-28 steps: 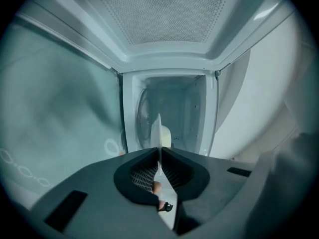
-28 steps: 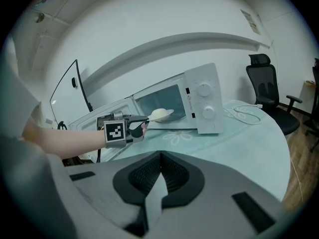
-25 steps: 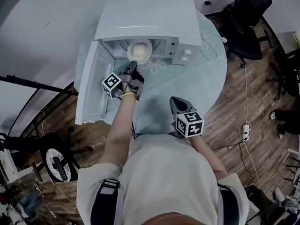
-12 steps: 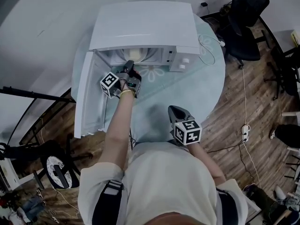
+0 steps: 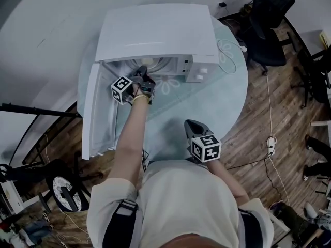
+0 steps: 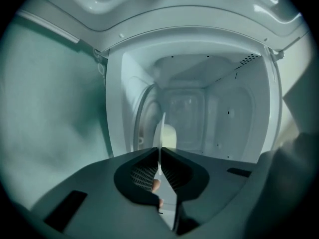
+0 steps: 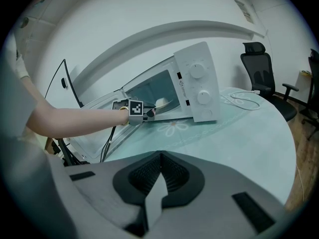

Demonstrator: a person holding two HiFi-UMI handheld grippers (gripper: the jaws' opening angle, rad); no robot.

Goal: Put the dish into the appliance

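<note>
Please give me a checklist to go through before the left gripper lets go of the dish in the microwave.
1. Door fully open: ok. The door of the microwave is swung wide to the side.
2. Grip secure: ok. The left gripper has its jaws shut on the rim of the dish.
3. Dish past the opening: ok. The right gripper view shows it inside the cavity mouth.
4. Dish resting on the cavity floor: cannot tell. No view shows contact underneath.
5. Other gripper out of the way: ok. The right gripper is shut, empty, over the table, apart from the microwave.
</note>
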